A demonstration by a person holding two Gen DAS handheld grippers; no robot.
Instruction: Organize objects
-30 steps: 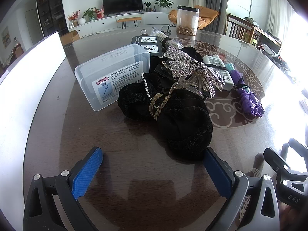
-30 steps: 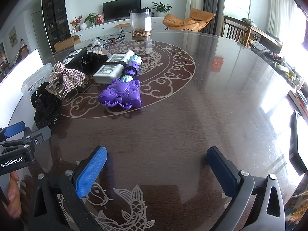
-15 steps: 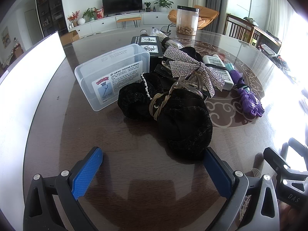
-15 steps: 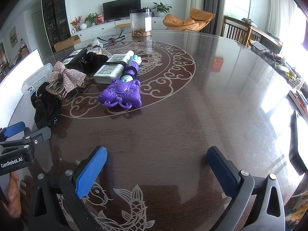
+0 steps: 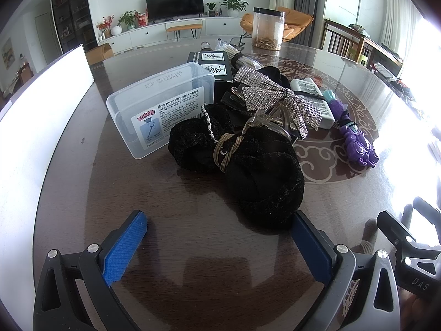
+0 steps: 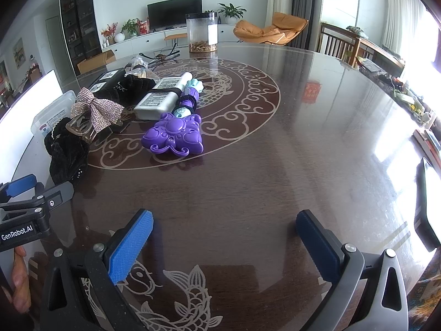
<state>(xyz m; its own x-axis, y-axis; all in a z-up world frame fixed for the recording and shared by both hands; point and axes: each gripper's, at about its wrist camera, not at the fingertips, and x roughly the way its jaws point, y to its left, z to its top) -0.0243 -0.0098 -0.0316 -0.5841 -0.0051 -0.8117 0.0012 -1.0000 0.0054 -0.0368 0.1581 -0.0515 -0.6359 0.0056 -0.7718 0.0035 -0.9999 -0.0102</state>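
No movement since before: both grippers' fingers (image 5: 220, 245) (image 6: 224, 244) wide apart, empty, over bare table (image 6: 275, 179).

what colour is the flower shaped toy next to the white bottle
Purple, with a teal handle end; the flower-shaped toy shows best in the right wrist view.

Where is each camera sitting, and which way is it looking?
Left wrist view: sits on the left hand-held gripper, low over the table, facing the black velvet scrunchies and clear plastic box; its open blue fingers show, with the right hand-held gripper at the right edge.
Right wrist view: sits on the right hand-held gripper, facing across the table toward the purple toy wand; its open fingers show, plus a hand at the left edge.
Shared: scrunchies, rhinestone bow, wand, box, jar.
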